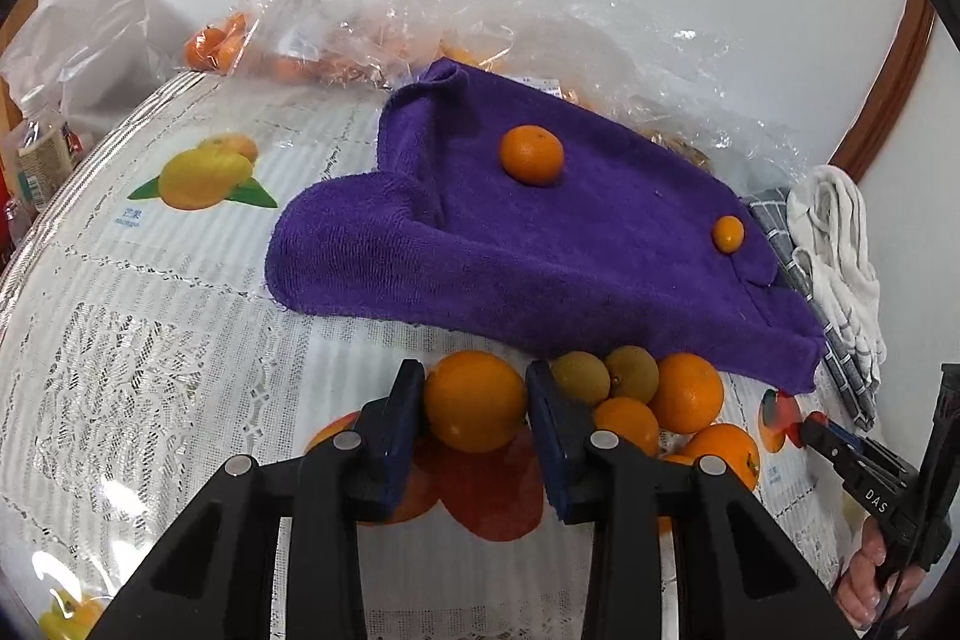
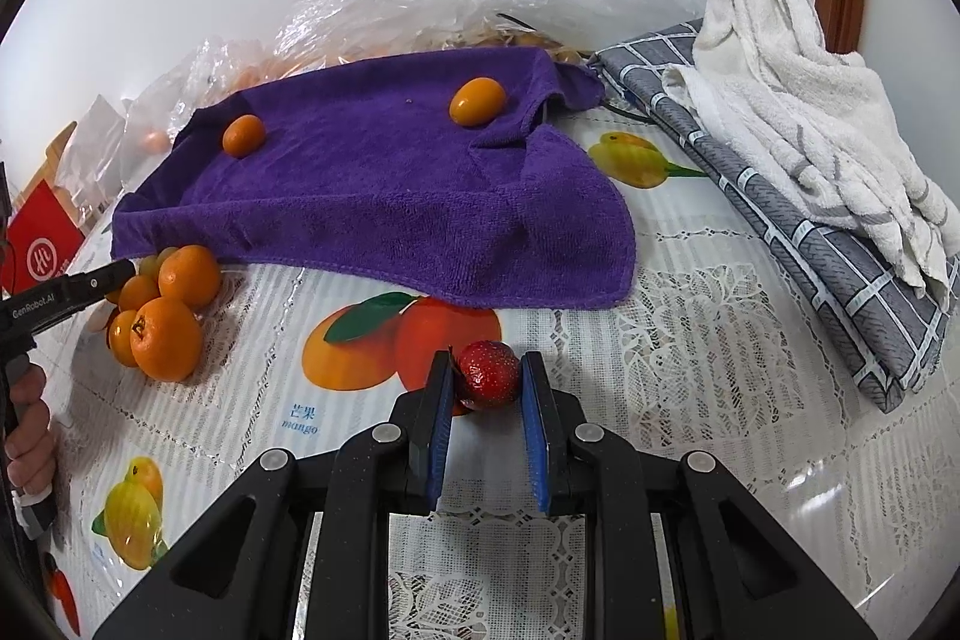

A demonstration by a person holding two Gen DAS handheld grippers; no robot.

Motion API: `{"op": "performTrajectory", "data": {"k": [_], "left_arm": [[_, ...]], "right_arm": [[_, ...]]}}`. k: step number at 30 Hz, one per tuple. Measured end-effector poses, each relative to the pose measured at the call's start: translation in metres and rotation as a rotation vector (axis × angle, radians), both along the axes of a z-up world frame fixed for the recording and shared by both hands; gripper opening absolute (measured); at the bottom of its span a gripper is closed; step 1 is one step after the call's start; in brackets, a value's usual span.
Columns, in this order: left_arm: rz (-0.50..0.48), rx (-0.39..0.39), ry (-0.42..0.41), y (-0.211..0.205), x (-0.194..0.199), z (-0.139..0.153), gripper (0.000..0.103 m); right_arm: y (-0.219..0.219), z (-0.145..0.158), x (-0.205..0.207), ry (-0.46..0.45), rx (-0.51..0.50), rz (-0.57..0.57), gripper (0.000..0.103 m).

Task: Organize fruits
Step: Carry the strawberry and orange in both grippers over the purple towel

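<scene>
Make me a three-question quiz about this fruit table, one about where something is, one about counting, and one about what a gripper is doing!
1. Where is the pile of oranges?
A. On the table beside the purple towel's edge
B. On top of the white towel
C. Inside a bowl

2. How many fruits lie on the purple towel?
A. None
B. Two
C. Five

3. What is the right gripper doing?
A. Standing wide open over nothing
B. Closed on a strawberry
C. Squeezing the grey checked cloth

Answers:
1. A, the pile sits on the tablecloth just off the towel's near edge.
2. B, a mandarin and a smaller orange fruit rest on it.
3. B, the red strawberry sits pinched between its blue pads.
</scene>
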State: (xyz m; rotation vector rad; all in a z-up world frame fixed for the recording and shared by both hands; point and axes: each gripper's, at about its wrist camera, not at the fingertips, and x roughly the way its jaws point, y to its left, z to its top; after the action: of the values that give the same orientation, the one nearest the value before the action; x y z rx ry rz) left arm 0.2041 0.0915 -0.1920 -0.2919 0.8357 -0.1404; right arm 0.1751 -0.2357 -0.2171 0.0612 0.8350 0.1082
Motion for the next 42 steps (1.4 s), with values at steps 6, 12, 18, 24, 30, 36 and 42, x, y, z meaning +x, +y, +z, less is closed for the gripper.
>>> {"op": "performTrajectory", "data": {"k": [6,12,18,24,30,36,42], "left_arm": [[0.025,-0.030,-0.063,0.008,-0.010,0.007,0.033],[0.042,-0.054,-0.122,0.011,-0.015,0.015,0.033],[0.059,-0.061,-0.176,0.016,-0.021,0.021,0.033],[0.078,-0.071,-0.204,0.021,-0.025,0.027,0.033],[0.097,-0.037,-0.231,0.019,-0.030,0.031,0.033],[0.107,-0.008,-0.244,0.017,-0.032,0.034,0.033],[0.134,-0.004,-0.239,0.021,-0.033,0.041,0.033]], "right_arm": [[-0.002,0.003,-0.005,-0.024,0.010,-0.004,0.022],[0.000,0.007,-0.011,-0.050,0.003,-0.006,0.022],[-0.003,0.009,-0.011,-0.059,0.025,-0.001,0.022],[-0.006,0.012,-0.015,-0.080,0.037,-0.018,0.022],[-0.004,0.021,-0.017,-0.082,0.024,-0.040,0.022],[0.001,0.042,-0.021,-0.111,0.018,-0.038,0.022],[0.003,0.059,-0.018,-0.137,0.019,-0.042,0.022]]}}
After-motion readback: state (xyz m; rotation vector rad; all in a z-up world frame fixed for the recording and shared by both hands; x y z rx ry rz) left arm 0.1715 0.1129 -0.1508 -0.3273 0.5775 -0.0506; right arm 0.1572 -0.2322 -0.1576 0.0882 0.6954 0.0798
